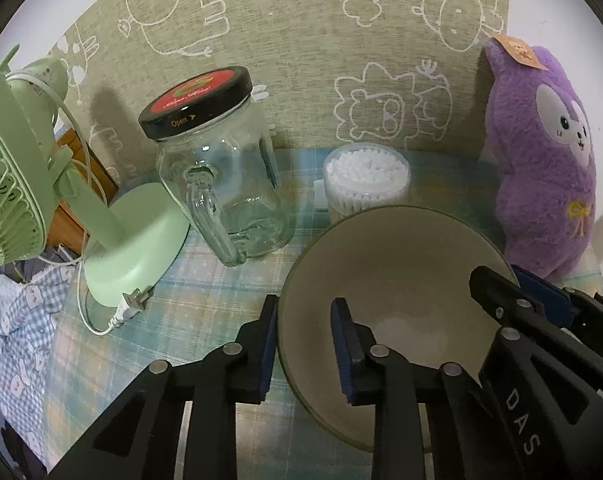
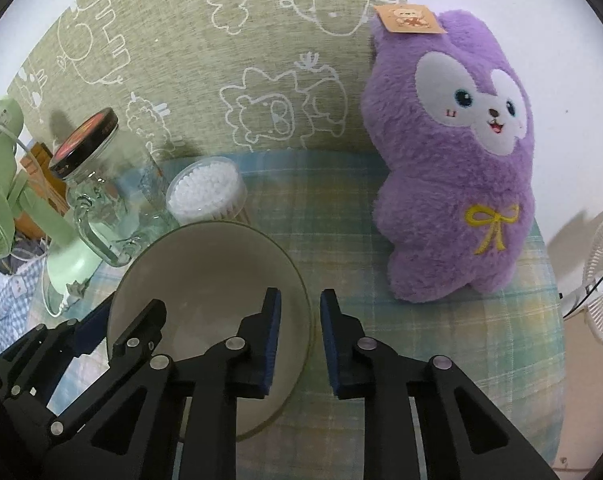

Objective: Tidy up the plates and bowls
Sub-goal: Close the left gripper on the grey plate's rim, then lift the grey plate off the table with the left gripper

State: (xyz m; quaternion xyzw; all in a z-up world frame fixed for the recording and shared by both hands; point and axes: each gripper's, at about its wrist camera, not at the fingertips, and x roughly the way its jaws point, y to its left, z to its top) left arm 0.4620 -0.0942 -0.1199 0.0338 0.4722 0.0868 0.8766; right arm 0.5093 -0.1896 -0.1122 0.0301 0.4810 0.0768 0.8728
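Observation:
A cream bowl with an olive rim (image 1: 401, 280) sits over the checked tablecloth (image 1: 205, 280). My left gripper (image 1: 305, 348) straddles its left rim, one finger outside and one inside, with a gap on either side of the wall. My right gripper (image 2: 299, 340) straddles the bowl's (image 2: 205, 280) right rim the same way, jaws apart around the wall. Each gripper also shows in the other's view: the right one (image 1: 537, 312) and the left one (image 2: 113, 336). I cannot tell whether the bowl rests on the table or is lifted.
A glass jar mug with a black lid (image 1: 221, 160) and a tub of cotton swabs (image 1: 367, 180) stand behind the bowl. A green desk fan (image 1: 41, 184) is at the left, a purple plush toy (image 2: 457, 160) at the right, a white fan (image 2: 601, 280) beyond the table edge.

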